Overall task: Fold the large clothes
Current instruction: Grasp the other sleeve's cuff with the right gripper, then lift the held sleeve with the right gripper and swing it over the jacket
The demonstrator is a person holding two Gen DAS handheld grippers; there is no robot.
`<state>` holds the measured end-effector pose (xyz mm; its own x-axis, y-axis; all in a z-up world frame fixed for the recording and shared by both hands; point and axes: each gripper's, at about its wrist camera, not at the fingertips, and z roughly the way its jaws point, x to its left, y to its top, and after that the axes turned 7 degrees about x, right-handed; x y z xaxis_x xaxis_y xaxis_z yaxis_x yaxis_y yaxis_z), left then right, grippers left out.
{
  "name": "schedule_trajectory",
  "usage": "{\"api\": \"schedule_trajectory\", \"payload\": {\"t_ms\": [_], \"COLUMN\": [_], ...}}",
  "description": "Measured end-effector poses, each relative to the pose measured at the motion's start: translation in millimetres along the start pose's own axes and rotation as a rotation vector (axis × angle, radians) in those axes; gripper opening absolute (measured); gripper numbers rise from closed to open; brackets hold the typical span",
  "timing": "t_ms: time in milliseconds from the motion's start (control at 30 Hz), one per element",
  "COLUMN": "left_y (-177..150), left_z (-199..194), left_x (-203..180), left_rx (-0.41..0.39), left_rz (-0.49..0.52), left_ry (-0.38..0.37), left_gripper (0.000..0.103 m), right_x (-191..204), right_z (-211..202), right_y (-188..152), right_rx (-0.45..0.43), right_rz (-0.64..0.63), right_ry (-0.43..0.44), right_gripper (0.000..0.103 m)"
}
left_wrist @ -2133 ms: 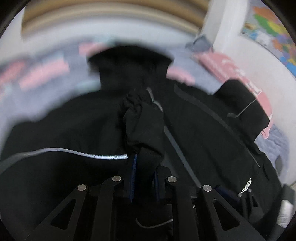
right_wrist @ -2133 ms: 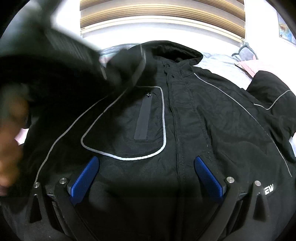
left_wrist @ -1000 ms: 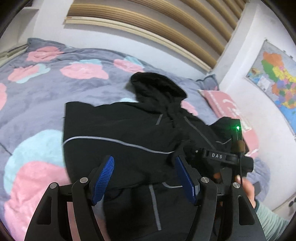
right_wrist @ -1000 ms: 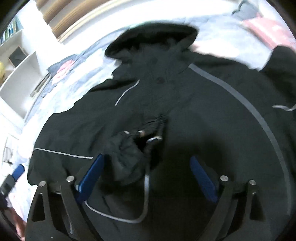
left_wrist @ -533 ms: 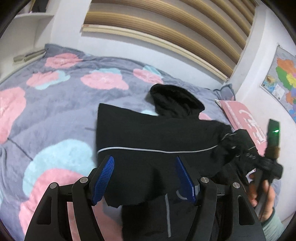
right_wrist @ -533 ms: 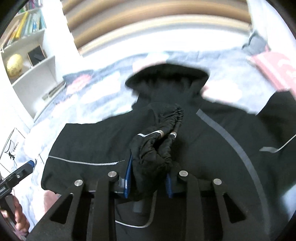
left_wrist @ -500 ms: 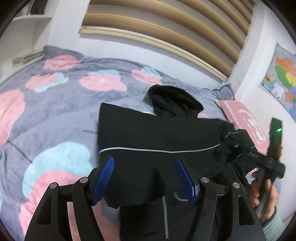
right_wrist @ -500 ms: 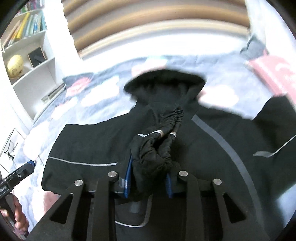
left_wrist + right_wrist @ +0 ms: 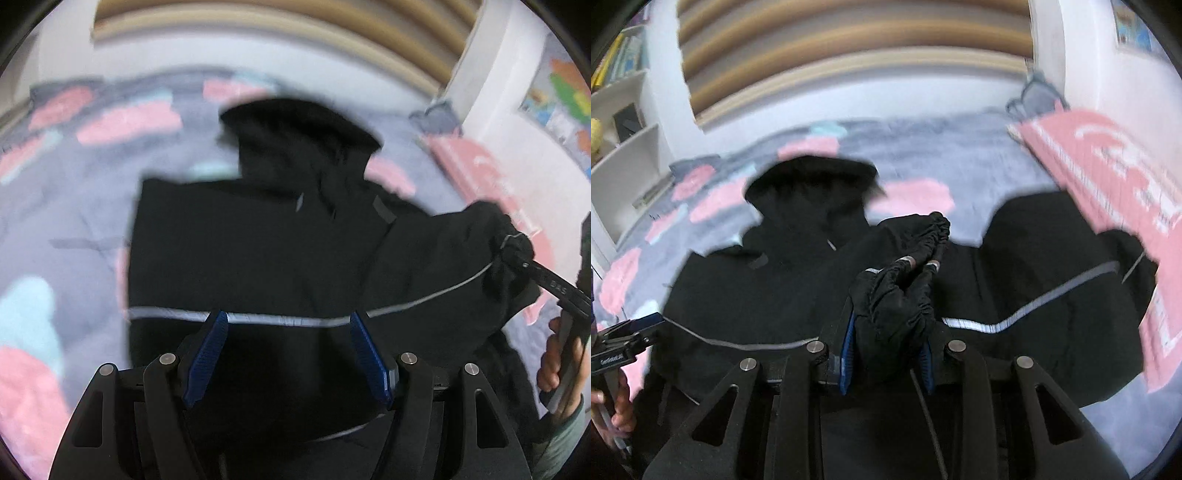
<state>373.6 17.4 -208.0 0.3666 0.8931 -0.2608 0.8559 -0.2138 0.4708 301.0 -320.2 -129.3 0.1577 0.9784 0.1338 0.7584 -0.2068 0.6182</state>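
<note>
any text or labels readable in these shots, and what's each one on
"DAS" on the black body of the right hand-held gripper, seen from the left wrist.
White lettering on the black body of the left hand-held gripper: too blurred to read.
White print on the pink pillow: blurred, unreadable.
Colourful wall map: labels too small to read.
Black jacket with grey piping: no visible text.
</note>
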Motion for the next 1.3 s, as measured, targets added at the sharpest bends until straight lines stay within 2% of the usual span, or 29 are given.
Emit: {"api": "schedule_trajectory", "payload": {"t_ms": [100,200,267,333,400,467,533,633,700,800,867,933,1067,1300], "left_y": [-9.0,-13.5,-14.1,-16.5,-20.7,-25.0,-23.5,-21.4,-22.1,-24.2,-28.7,-31.9,-31.5,-36.2], "left_z": [34.8,41.1,38.9,33.4,20.8,3.7,-9.8,-20.4,-14.8,9.8,27.1,33.5,40.0,36.5], "left_x": [-0.1,-5.2,-4.8,-4.2,-7.2,-11.1,-18.0,-34.8,-41.8,-40.5,-35.1,-35.2,-37.9,-46.0], "left_rx": [0.071,0.066,0.072,0.065,0.032,-0.001,-0.021,-0.05,-0.045,0.009,0.034,0.033,0.028,0.014], "left_rz": [0.017,0.059,0.064,0.073,0.084,0.072,0.057,0.07,0.086,0.058,0.046,0.066,0.075,0.103], "left_ry": [0.06,0.099,0.098,0.102,0.092,0.041,-0.006,-0.022,0.004,0.019,0.03,0.038,0.068,0.127], "left_gripper": [0.07,0.07,0.07,0.07,0.069,0.069,0.069,0.069,0.069,0.069,0.069,0.069,0.069,0.069], "right_x": [-25.8,-49.8,-62.2,-70.0,-71.1,-65.4,-58.5,-40.8,-24.7,-5.4,-0.2,1.8,9.8,9.0], "right_z": [41.1,74.2,72.0,61.3,39.3,7.8,-18.1,-43.1,-36.8,-4.7,35.4,65.9,74.6,65.8], "right_y": [-21.7,-40.9,-48.2,-50.2,-50.3,-44.4,-37.7,-24.2,-20.8,-25.1,-35.1,-49.6,-59.4,-67.1], "right_rx": [0.102,0.209,0.217,0.232,0.218,0.156,0.084,0.0,0.013,0.079,0.18,0.243,0.211,0.196], "right_rz": [0.045,0.103,0.146,0.174,0.185,0.157,0.126,0.082,0.031,-0.028,-0.051,-0.074,-0.116,-0.141], "right_ry": [0.002,0.031,0.088,0.109,0.097,0.012,-0.072,-0.075,-0.054,-0.066,-0.121,-0.184,-0.234,-0.22], "right_gripper": [0.034,0.038,0.038,0.039,0.042,0.048,0.048,0.052,0.052,0.052,0.052,0.052,0.053,0.053]}}
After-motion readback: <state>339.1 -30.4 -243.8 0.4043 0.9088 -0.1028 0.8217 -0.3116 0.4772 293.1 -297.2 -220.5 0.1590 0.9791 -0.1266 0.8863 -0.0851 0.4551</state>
